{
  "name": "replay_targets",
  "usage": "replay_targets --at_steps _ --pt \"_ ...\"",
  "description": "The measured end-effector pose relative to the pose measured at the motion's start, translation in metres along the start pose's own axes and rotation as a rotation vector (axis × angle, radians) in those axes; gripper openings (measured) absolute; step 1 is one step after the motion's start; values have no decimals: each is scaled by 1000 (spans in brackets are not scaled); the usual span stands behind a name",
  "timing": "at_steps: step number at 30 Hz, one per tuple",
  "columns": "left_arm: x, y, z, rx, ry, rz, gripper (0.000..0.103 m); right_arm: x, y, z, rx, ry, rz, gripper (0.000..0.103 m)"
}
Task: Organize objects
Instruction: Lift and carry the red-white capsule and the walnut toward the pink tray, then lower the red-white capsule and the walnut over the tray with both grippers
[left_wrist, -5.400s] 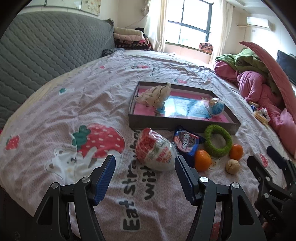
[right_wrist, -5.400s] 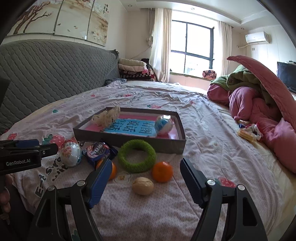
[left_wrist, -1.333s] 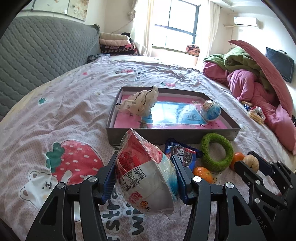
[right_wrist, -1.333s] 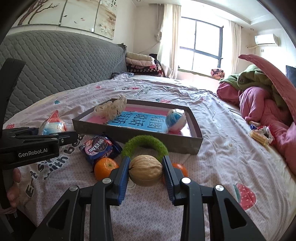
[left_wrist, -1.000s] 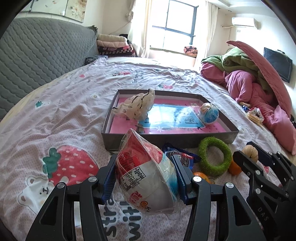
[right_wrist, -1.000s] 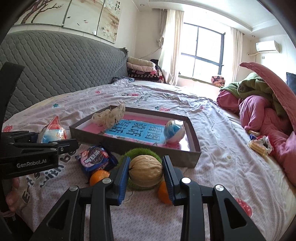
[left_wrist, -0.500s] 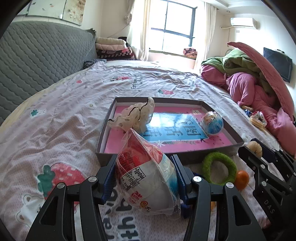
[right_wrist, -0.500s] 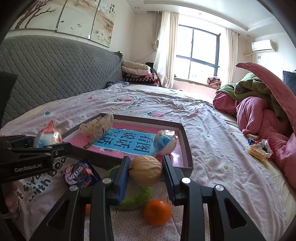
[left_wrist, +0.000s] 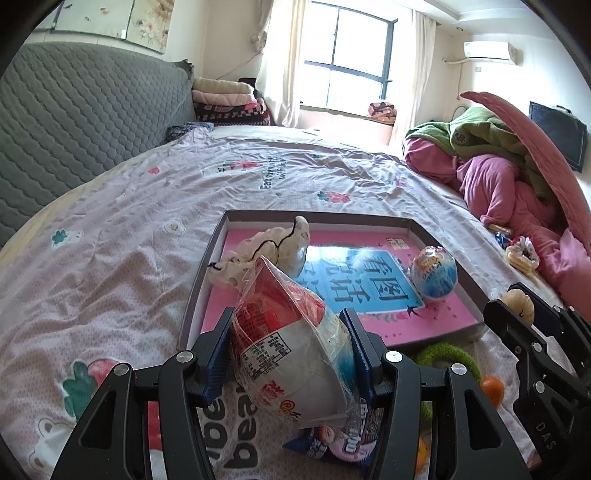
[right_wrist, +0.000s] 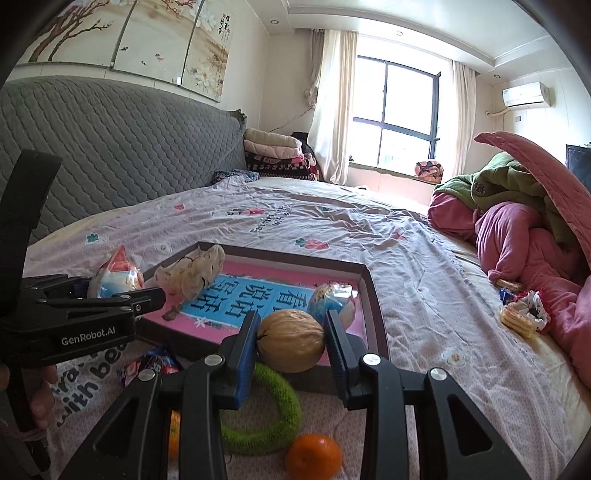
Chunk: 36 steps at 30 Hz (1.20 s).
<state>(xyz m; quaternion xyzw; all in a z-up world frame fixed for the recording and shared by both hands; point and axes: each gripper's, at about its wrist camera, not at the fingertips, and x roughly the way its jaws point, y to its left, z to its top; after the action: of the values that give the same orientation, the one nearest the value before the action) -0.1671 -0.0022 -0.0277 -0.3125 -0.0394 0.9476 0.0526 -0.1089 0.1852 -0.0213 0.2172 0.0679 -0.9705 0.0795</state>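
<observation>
Left claw (left_wrist: 288, 350) squeezed on a wrapped toy egg (left_wrist: 295, 354); right claw (right_wrist: 291, 341) pinching a walnut (right_wrist: 291, 341), above the bed (right_wrist: 332, 229).

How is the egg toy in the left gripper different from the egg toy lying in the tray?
The egg toy in the left gripper is red and white; the egg toy in the tray is mostly blue and white. The red one is squeezed between the left gripper pads, up off the bed; the blue one rests loose on the tray floor, near its right wall. The red one's wrapper sticks up in a crinkly point. Both are egg-shaped and wrapped in shiny clear plastic.
</observation>
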Motion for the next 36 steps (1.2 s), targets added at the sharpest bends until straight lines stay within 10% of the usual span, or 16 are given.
replay_targets --at_steps 36 --pt "42 12 38 7 6 66 57 50 4 64 -1 -45 34 36"
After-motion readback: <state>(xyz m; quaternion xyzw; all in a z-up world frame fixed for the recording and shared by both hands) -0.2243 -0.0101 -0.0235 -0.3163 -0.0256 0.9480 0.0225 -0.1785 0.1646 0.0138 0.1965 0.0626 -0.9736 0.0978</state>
